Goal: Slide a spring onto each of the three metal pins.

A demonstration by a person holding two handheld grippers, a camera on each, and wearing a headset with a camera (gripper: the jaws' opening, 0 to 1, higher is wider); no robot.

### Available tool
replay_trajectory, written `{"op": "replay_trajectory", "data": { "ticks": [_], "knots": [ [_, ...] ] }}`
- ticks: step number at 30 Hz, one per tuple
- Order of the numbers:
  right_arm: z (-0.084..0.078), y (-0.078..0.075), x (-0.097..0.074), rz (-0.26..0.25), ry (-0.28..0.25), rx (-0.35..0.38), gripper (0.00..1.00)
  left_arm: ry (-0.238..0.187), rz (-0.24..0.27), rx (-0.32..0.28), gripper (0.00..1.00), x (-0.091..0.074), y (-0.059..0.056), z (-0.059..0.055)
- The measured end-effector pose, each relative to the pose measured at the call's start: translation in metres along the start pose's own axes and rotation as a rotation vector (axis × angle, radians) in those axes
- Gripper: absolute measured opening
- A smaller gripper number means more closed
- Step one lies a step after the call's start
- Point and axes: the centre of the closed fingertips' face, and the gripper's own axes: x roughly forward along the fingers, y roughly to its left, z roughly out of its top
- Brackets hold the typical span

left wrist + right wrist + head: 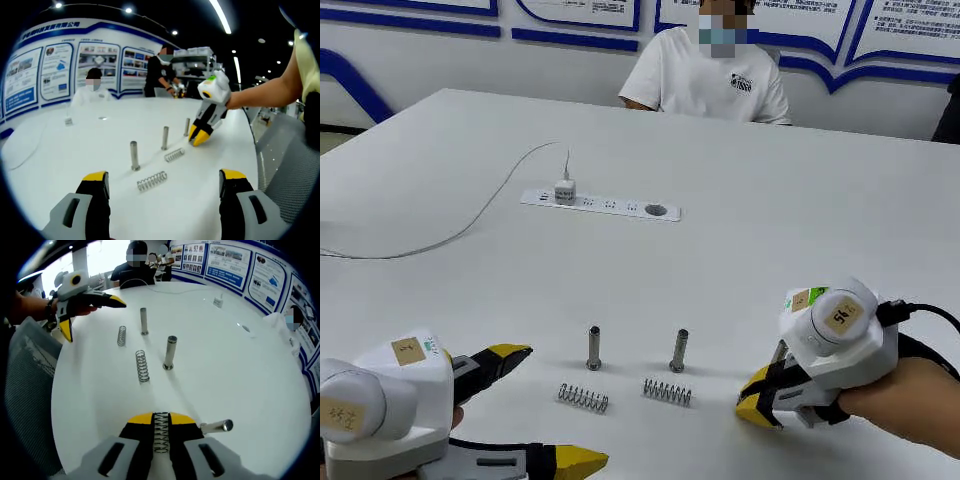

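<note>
head view, middle pin: the middle pin stands upright on the white table.
head view, left pin: the left pin stands upright to the left of the middle pin, apart from it.
head view, springs: the middle spring lies flat just on your side of the middle pin. the left spring lies further left, on your side of the left pin.
head view, left claw: your left claw sits left of the middle pin, jaws spread wide.
head view, right claw: your right claw sits right of the middle pin, tips down near the table. the right pin is partly hidden behind it.
head view, far side: a power strip lies well beyond the middle pin.
left gripper view, pins: all three pins stand upright in a row. the right pin is just beside the yellow tips of your right claw.
left gripper view, own jaws: spread wide, with the left spring lying on the table ahead of them.
right gripper view, own jaws: clamped on the held spring, which runs lengthwise between them.
right gripper view, right pin: just beside your right jaw. you cannot tell if it touches.
right gripper view, left claw: beyond the middle pin, jaws apart.
</note>
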Motion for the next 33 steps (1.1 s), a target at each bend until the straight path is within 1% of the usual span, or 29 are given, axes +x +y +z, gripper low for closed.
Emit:
{"op": "replay_trajectory", "data": {
  "ticks": [8, 24, 30, 33],
  "knots": [
    [0.009, -0.004, -0.011, -0.028, -0.041, 0.012, 0.12, -0.001, -0.002, 0.005, 0.92, 0.000, 0.000, 0.001],
    [0.010, -0.009, -0.025, -0.066, -0.076, 0.037, 0.12, -0.002, -0.006, 0.008, 0.92, 0.001, -0.001, 0.002],
    [0.011, -0.009, -0.030, -0.075, -0.093, 0.055, 0.12, -0.001, -0.011, 0.012, 0.92, 0.002, -0.003, 0.003],
    [0.011, -0.010, -0.034, -0.084, -0.110, 0.068, 0.12, -0.002, -0.011, 0.013, 0.92, 0.002, -0.002, 0.003]
  ]
}}
